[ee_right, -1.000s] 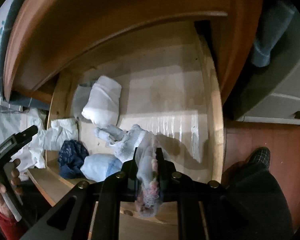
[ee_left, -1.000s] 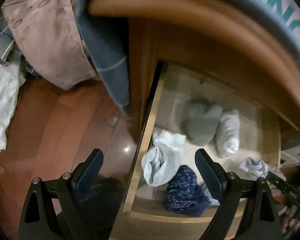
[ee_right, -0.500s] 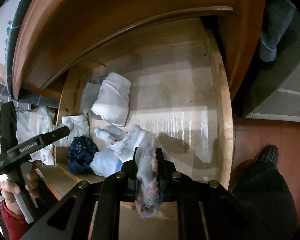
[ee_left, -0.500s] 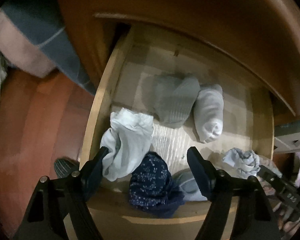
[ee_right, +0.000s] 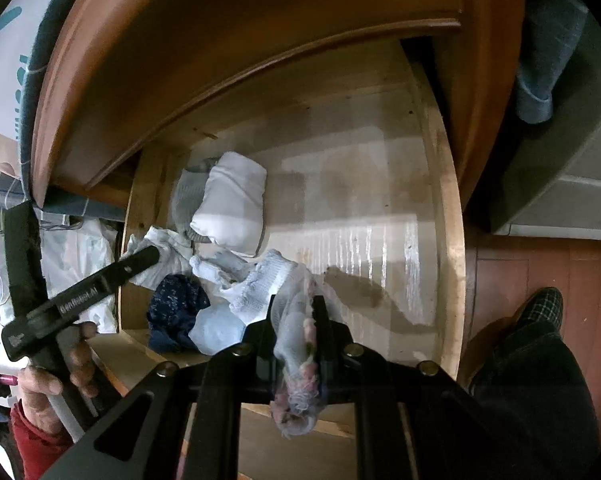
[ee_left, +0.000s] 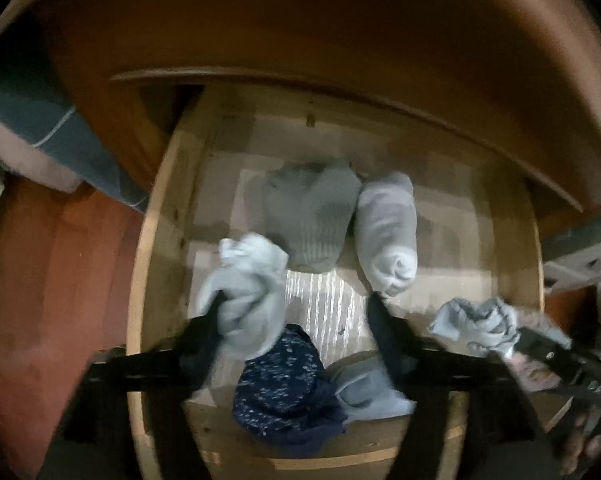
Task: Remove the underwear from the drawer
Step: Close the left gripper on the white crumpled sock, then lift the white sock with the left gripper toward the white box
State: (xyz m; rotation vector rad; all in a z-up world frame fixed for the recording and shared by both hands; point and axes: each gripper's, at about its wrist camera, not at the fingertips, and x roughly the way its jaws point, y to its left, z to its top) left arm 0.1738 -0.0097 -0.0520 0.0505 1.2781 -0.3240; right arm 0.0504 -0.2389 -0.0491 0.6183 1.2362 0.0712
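The wooden drawer (ee_left: pixel 140 280) stands pulled out with several garments inside. My left gripper (ee_left: pixel 296 332) hangs open over its front-left part; its left finger touches a crumpled pale blue underwear (ee_left: pixel 248 292), and a navy speckled underwear (ee_left: pixel 284 388) lies below the gap. A grey folded piece (ee_left: pixel 312 216) and a white roll (ee_left: pixel 388 232) lie further back. My right gripper (ee_right: pixel 296 316) is shut on white lacy underwear with pink flowers (ee_right: pixel 296 392), whose other end trails onto the drawer floor. The left wrist view shows that garment (ee_left: pixel 476 320) at the right.
A curved brown cabinet front (ee_right: pixel 260 20) overhangs the back of the drawer (ee_right: pixel 448 240). Bedding (ee_left: pixel 40 128) hangs at the left above a red-brown floor (ee_left: pixel 60 280). A grey box (ee_right: pixel 560 184) and a slippered foot (ee_right: pixel 540 312) are on the right.
My left gripper has swung from over the floor to above the drawer and dropped a little, its jaws a bit narrower. The right gripper has kept still with the lacy underwear.
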